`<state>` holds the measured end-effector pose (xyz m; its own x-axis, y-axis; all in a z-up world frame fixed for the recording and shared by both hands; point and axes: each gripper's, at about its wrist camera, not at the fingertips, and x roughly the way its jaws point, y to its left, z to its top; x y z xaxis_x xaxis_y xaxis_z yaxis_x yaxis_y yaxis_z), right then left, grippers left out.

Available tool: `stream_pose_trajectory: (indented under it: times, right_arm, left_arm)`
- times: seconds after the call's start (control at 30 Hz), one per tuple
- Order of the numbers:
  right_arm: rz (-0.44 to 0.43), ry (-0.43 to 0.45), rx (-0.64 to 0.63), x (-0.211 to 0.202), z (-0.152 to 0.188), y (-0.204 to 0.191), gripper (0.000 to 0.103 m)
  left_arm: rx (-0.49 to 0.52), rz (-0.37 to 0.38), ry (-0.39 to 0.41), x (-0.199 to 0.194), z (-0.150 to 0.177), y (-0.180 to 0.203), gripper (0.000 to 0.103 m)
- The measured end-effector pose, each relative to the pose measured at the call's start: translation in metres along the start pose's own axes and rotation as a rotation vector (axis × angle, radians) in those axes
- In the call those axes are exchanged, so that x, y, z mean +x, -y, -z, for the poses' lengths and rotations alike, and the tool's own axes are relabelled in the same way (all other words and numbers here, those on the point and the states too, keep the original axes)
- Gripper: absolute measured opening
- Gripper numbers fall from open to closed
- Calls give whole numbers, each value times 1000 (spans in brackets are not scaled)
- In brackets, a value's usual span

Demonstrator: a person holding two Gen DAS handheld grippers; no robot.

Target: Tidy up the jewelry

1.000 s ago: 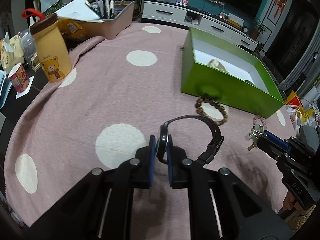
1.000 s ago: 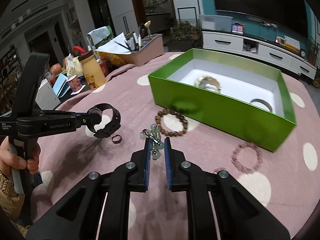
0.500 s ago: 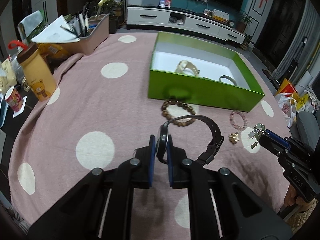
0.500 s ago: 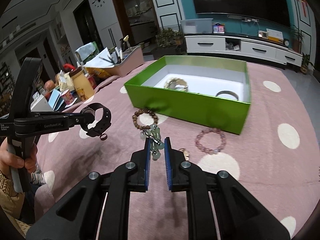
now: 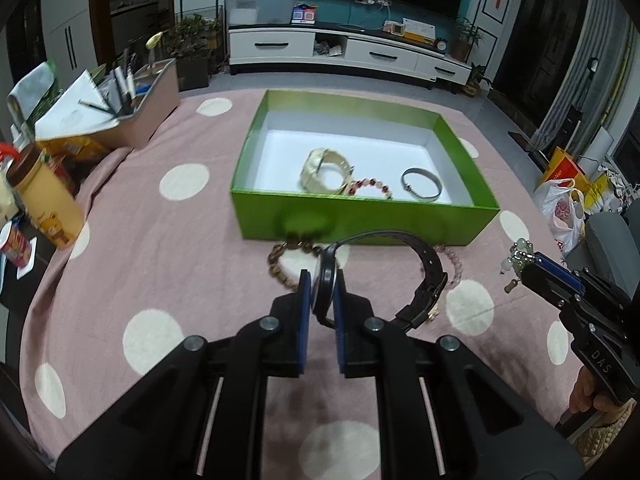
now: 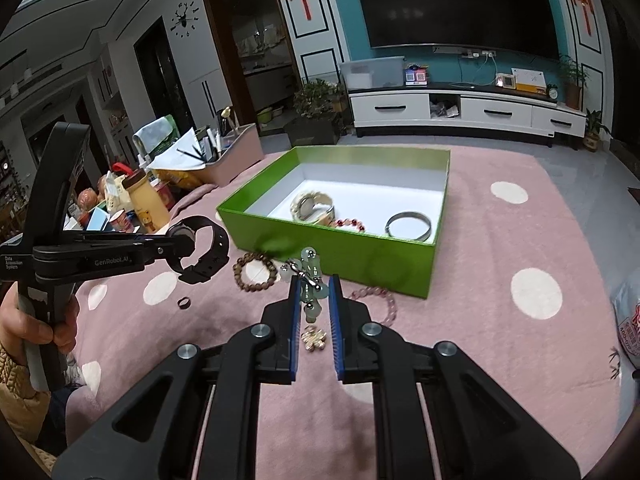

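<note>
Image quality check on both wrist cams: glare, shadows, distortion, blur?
Left wrist view: heavy fisheye bowing with dark corners; the green box is sharp and its glossy front wall mirrors the beads below; the left gripper throws a soft shadow on the cloth. Right wrist view: ceiling lights glare on the TV; the jade charm in the right gripper is slightly soft, the room dim.

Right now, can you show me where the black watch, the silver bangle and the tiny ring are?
black watch (image 5: 434, 270), left wrist view, on its strap.
silver bangle (image 6: 408, 227), right wrist view, on its front band, inside the green box.
tiny ring (image 6: 183, 302), right wrist view, on its rim, lying on the cloth.
</note>
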<state>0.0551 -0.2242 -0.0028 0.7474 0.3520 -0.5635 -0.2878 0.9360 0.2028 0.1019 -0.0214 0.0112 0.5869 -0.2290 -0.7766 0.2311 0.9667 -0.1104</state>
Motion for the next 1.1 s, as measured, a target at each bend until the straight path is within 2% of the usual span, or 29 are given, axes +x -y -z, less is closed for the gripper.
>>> stream_pose_trajectory:
  times: [0.23,0.53,0.8,1.1]
  right_arm:
    - [11,28,-6,2,-14,6,13]
    - [27,58,-15,17,-36,15,13]
    - [38,74,-15,40,-62,26,13]
    - [52,38,-18,79,-87,36,13]
  left_arm:
    - [25,14,24,5,-21,11,10]
    - [24,7,47,22,-59,6,10]
    - [5,-36,60,43,-98,-7,10]
    - [-28,-73,26,80,-138,-24,10]
